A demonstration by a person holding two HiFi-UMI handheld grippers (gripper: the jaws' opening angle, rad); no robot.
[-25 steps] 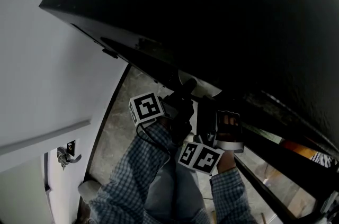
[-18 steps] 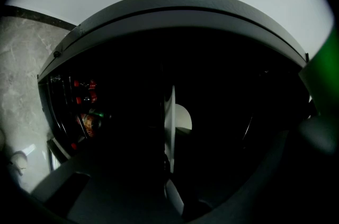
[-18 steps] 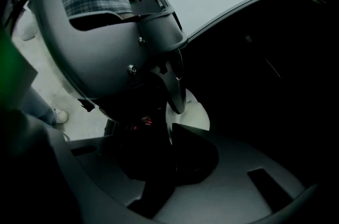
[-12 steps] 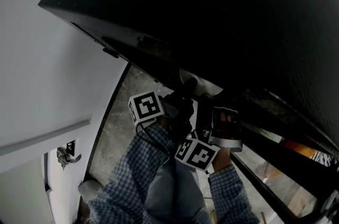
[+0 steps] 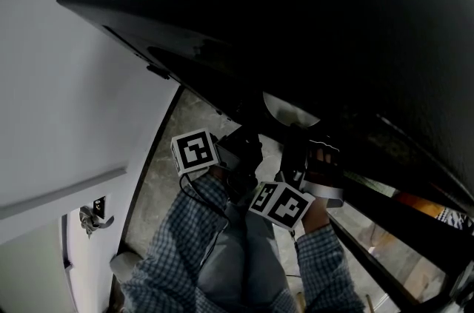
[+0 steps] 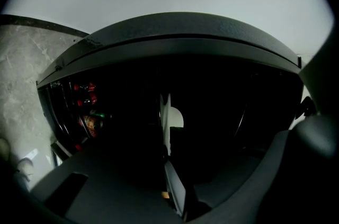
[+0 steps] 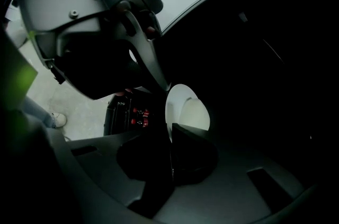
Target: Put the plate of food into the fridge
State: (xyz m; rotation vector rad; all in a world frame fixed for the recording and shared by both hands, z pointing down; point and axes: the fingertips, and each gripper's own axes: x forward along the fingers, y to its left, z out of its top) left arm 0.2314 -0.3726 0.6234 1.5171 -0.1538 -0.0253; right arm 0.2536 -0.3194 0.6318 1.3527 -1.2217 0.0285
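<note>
The step in hand is judged to be the carry-in: the white round plate point(image 5: 287, 109) is held up at the dark mouth of the black fridge point(image 5: 333, 23), just under its front edge in the head view, and is not yet seen to be set down. Whether it already rests on a shelf cannot be told, since the inside is too dark. In the left gripper view the left gripper point(image 6: 168, 159) is seen clamped on the plate's near rim, which shows edge-on between its jaws. In the right gripper view the right gripper point(image 7: 170, 135) is pinched on the same rim close beside it. Its jaws have just been closing, and the rim is caught between them. A pale rounded heap point(image 7: 195, 114), taken to be the food, is carried on the plate. Red-capped bottles point(image 7: 139, 114) are seen to the left, apparently in the door rack. For the next move, the plate is to be kept level so that nothing slides off. It is to be advanced into the opening until a shelf is under it, and lowered until its weight is taken. Only then are both pairs of jaws to be released and drawn back clear of the rim.
</note>
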